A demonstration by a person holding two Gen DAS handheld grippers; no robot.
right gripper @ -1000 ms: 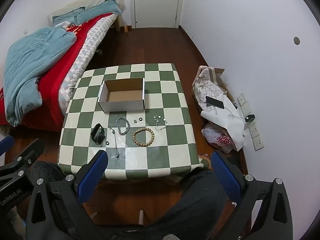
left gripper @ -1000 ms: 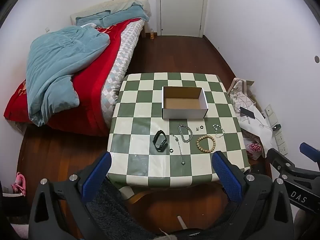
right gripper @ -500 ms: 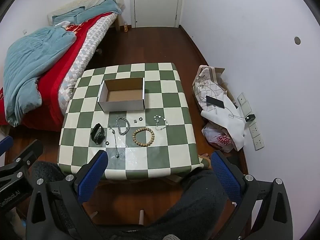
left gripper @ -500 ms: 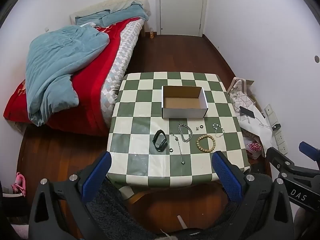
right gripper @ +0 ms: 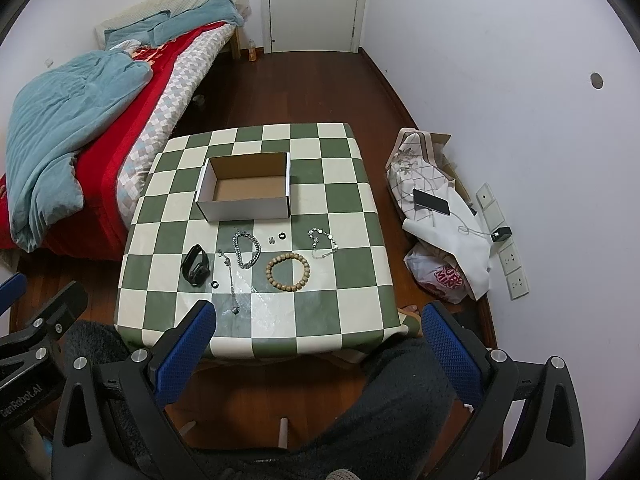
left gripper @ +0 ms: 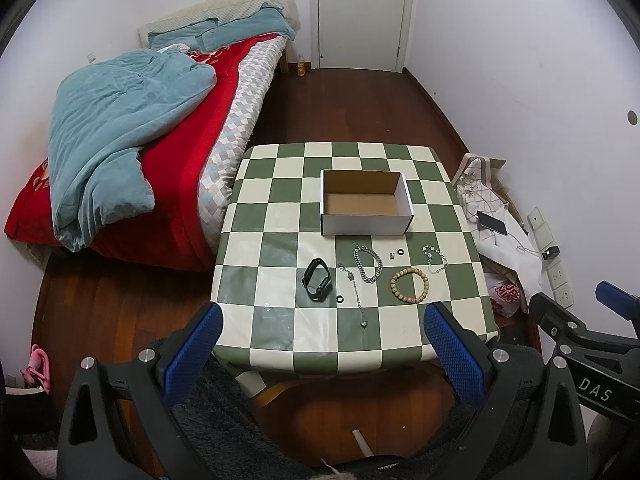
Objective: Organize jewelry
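An empty white cardboard box point(left gripper: 366, 204) point(right gripper: 248, 190) stands on the green-and-cream checked table point(left gripper: 280, 332) point(right gripper: 344, 312). In front of it lie a black band point(left gripper: 318, 285) point(right gripper: 195, 265), a silver chain bracelet point(left gripper: 368, 264) point(right gripper: 247, 249), a thin pendant chain point(left gripper: 354, 296) point(right gripper: 231, 280), a wooden bead bracelet point(left gripper: 409, 286) point(right gripper: 288, 266), a beaded silver bracelet point(left gripper: 435, 258) point(right gripper: 323, 243) and small black rings point(left gripper: 400, 254) point(right gripper: 282, 236). My left gripper point(left gripper: 320, 350) and right gripper point(right gripper: 318, 346) hover open above the table's near edge, both holding nothing.
A bed point(left gripper: 132, 148) with a red cover and teal blanket stands left of the table. Bags, a phone point(right gripper: 431, 201) and a charger lie on the floor by the right wall. A closed white door point(left gripper: 362, 12) is at the back. A dark-trousered lap fills the foreground.
Both views have shifted only slightly; the jewelry, the box and the open fingers look the same as before.
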